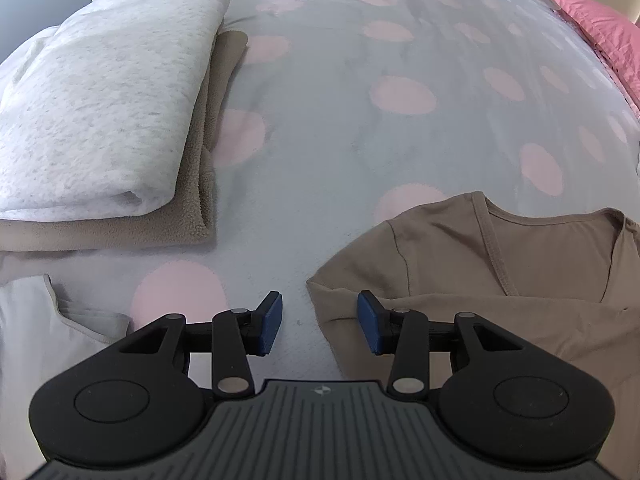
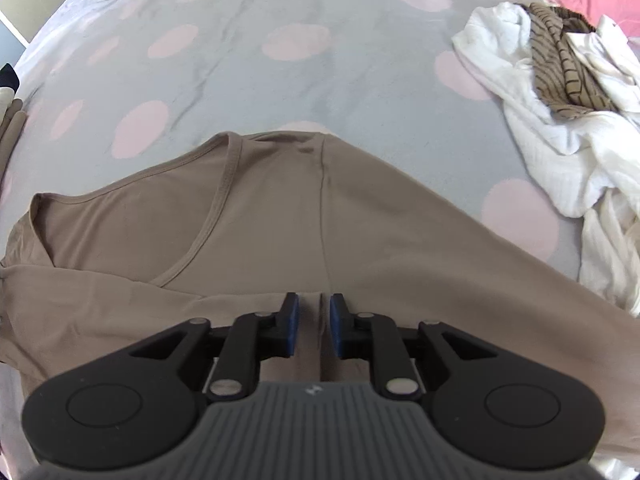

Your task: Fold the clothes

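The left gripper (image 1: pixel 319 322) is released, with nothing between its blue pads (image 1: pixel 272 322); a small round mark sits on its body, but no words can be read. The brown top (image 1: pixel 500 276) lies at 3 o'clock, its edge just beside the right pad. Bare spotted bedcover (image 1: pixel 340 120) stretches to 12 o'clock. A folded pile (image 1: pixel 104 120) sits at 10 o'clock. The right gripper (image 2: pixel 314 330) is let go too, its pads slightly apart over the top's seam. A messy heap of clothes (image 2: pixel 560 92) lies at 2 o'clock.
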